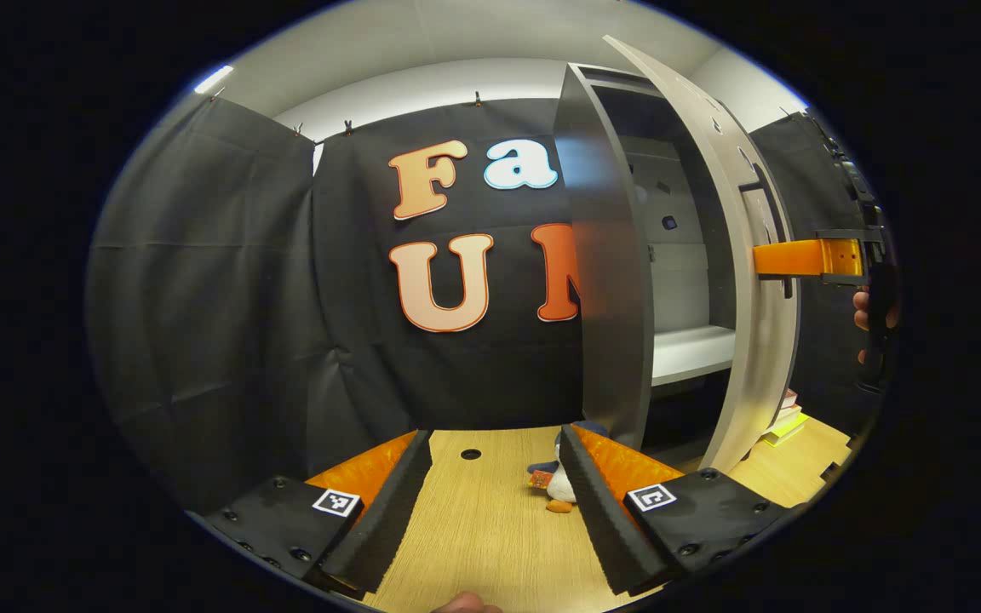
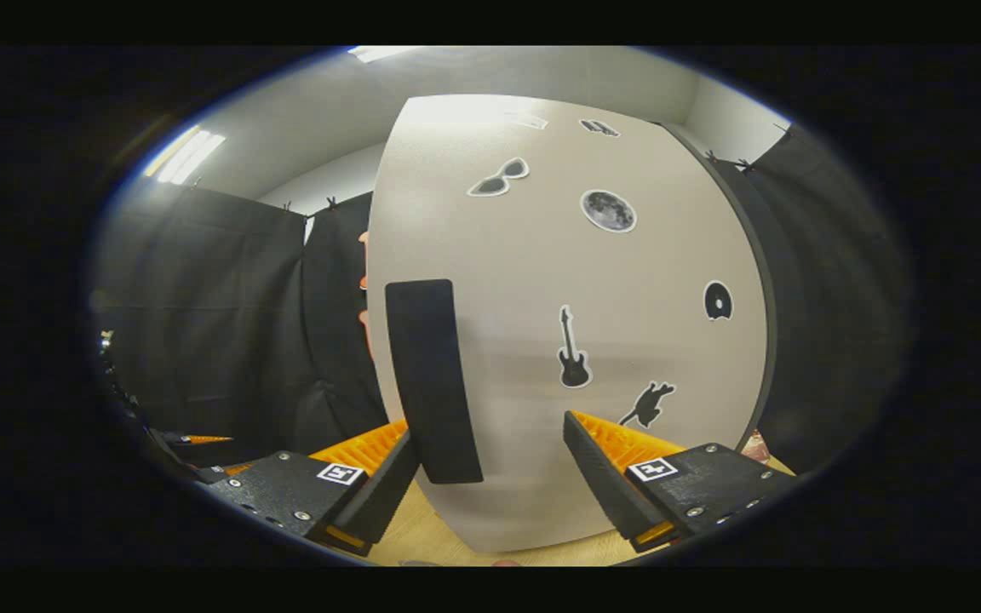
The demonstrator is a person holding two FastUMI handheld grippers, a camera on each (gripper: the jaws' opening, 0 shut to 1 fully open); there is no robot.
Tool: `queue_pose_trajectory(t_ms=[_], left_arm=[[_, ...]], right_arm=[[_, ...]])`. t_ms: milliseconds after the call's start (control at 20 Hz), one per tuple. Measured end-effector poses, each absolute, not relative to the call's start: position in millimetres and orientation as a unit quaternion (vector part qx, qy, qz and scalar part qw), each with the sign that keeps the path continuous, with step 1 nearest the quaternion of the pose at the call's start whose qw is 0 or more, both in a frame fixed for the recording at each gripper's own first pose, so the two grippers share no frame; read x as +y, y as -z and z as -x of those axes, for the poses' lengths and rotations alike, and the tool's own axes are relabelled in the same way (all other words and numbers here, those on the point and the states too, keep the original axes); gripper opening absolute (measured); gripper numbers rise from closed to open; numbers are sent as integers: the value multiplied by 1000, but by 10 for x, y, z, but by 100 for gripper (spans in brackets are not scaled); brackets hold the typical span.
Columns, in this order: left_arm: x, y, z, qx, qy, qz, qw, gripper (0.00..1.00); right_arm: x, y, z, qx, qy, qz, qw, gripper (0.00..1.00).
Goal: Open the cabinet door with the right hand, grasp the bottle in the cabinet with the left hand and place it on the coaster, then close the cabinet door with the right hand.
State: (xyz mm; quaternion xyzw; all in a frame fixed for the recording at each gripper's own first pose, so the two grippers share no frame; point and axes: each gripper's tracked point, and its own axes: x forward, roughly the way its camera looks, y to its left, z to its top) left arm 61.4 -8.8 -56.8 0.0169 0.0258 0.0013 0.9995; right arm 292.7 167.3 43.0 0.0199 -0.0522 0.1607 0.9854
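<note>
Two gaps mattered. Right gripper (image 2: 490,460) stood spread, its fingers straddling the upright black handle (image 2: 431,379) on the half-open cabinet door (image 2: 593,281), not pinching it. Left gripper (image 1: 495,494) hung spread over the counter (image 1: 482,528), left of the cabinet's opening; bottle unseen.

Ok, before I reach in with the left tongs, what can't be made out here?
- Cabinet inside, left gripper view: the side panel and open door cover much of it and the bottom is dark, so the bottle's spot cannot be told.
- Small toy, same view: half behind the left tongs.
- Handle, right gripper view: whether the right tongs touch it is unclear.
</note>
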Motion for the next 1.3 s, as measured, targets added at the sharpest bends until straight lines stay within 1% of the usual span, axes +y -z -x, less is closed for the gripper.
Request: queue_pose_trajectory(t_ms=[50, 100, 200, 250, 300, 400, 600, 800, 950, 1300], left_arm=[[-75, 583, -653, 27, 0, -16, 1000, 98], [-52, 588, -684, 26, 1, -14, 1000, 98], [-18, 613, -737, 29, 6, -10, 1000, 98], [-2, 627, -777, 28, 6, -6, 1000, 98], [9, 636, -815, 29, 9, -2, 1000, 98], [15, 663, -889, 32, 13, 4, 999, 98], [-10, 692, -1022, 31, 27, 10, 999, 98], [-56, 704, -1140, 30, 38, 12, 999, 98], [-57, 673, -1208, 26, 43, 12, 999, 98], [-97, 749, -1267, 35, 50, 17, 998, 98]], right_arm=[[1773, -451, -3012, -53, -159, -16, 986, 97], [1835, -457, -3070, -52, -157, -13, 986, 90], [1967, -414, -3229, -46, -153, -12, 987, 100], [2000, -433, -3287, -46, -147, -15, 988, 100], [2008, -452, -3357, -46, -141, -21, 989, 94], [2022, -451, -3527, -48, -127, -21, 991, 95], [1979, -358, -3628, -52, -95, 20, 994, 93], [1954, -344, -3671, -58, -71, 21, 996, 94], [1919, -312, -3818, -61, -63, 9, 996, 94], [1910, -327, -3839, -65, -53, 19, 996, 94]])
